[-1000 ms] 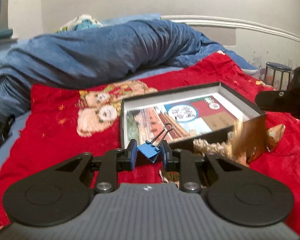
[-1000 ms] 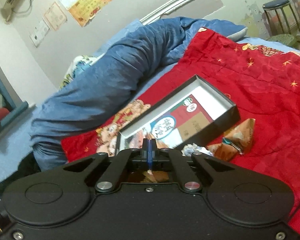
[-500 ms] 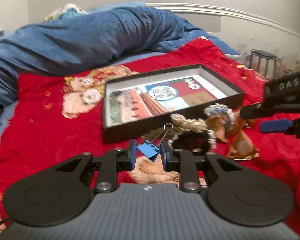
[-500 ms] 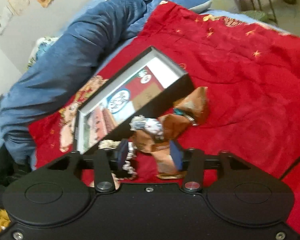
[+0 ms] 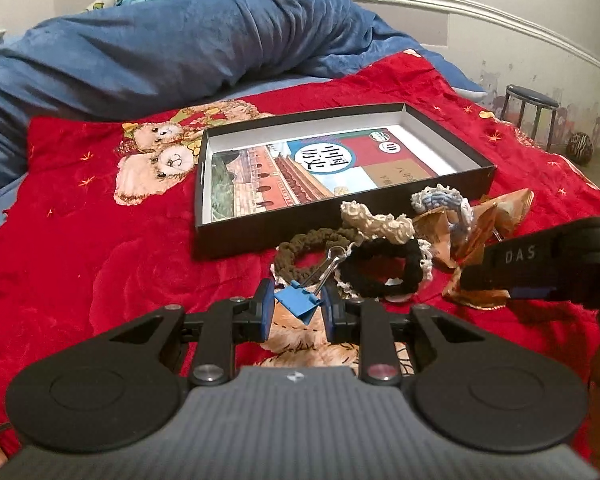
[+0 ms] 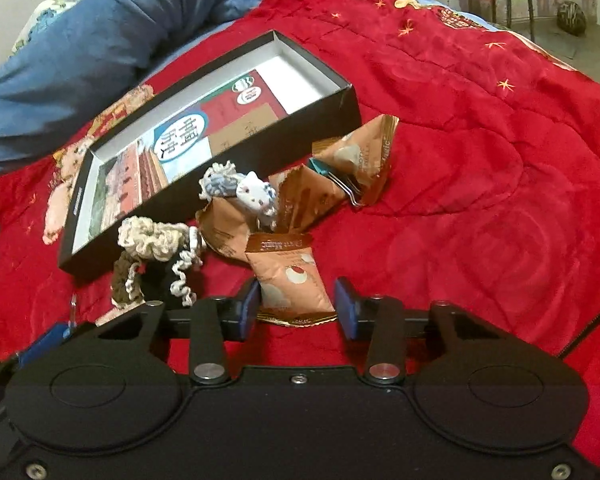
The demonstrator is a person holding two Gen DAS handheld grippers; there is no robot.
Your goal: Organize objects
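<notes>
Sorting step under way. My left tongs (image 5: 296, 314) gripped the blue binder clip (image 5: 297, 300) near the box (image 5: 236, 236). Right tongs (image 6: 296, 308) gaped wide around a snack packet (image 6: 290, 278) on the bed, not pinching. Next, I judged: close on the packet, carry to box.

Box (image 5: 342, 220) sits mid-bed on blanket (image 5: 100, 248), book (image 5: 300, 172) lying flat inside it. Duvet (image 5: 160, 48) bunched behind box, toward wall. Heap of crocheted rings (image 5: 380, 256) right in front of box's near wall, touching it. Snack packets (image 6: 296, 280) to right of rings, one clipped packet (image 6: 364, 160) resting against box's right corner. Binder clip (image 5: 300, 300) between left claw (image 5: 298, 312) fingers, just in front of rings. Nearest packet lies between right claw (image 6: 296, 308) fingers. Stool (image 5: 532, 112) on floor, far right past bed.
</notes>
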